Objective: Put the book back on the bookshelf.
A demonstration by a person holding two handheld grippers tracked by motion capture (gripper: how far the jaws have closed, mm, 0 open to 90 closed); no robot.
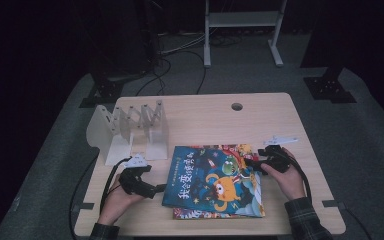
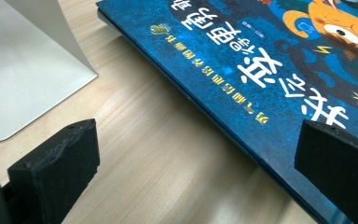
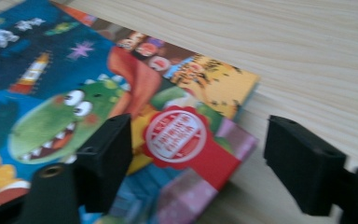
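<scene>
Early stage, by the look of it. Blue picture book (image 1: 212, 182) flat on top of a small stack, at the near middle of the table (image 1: 260, 115), not yet lifted. White rack (image 1: 130, 130) at the back left, slots bare, well apart from the stack. Likely left to do: gripping the book, raising it, standing it in the rack.

Left gripper (image 1: 161, 189) low, just beside the book's left edge. Right gripper (image 1: 247, 162) at the stack's far right corner. Both sets of jaws apart, pressing on nothing.

From the high view: the whole layout, both hands at opposite sides of the stack, and the way from book to rack. Too small there to judge the jaws' gap.

From the left gripper view: left gripper (image 2: 198, 158) with jaws wide, one over bare wood, the other in front of the blue cover (image 2: 261, 60); cover's edge between them, untouched. Also the rack's foot (image 2: 23, 70) close by, and dark page edges of lower books under the cover.

From the right gripper view: right gripper (image 3: 205, 158) with jaws moderately apart, straddling the corner, one over the cover, the other over the table. Visible here too: lower books (image 3: 214, 79) fanned out past the top one, and a red seal (image 3: 177, 135) on the cover between the jaws.
</scene>
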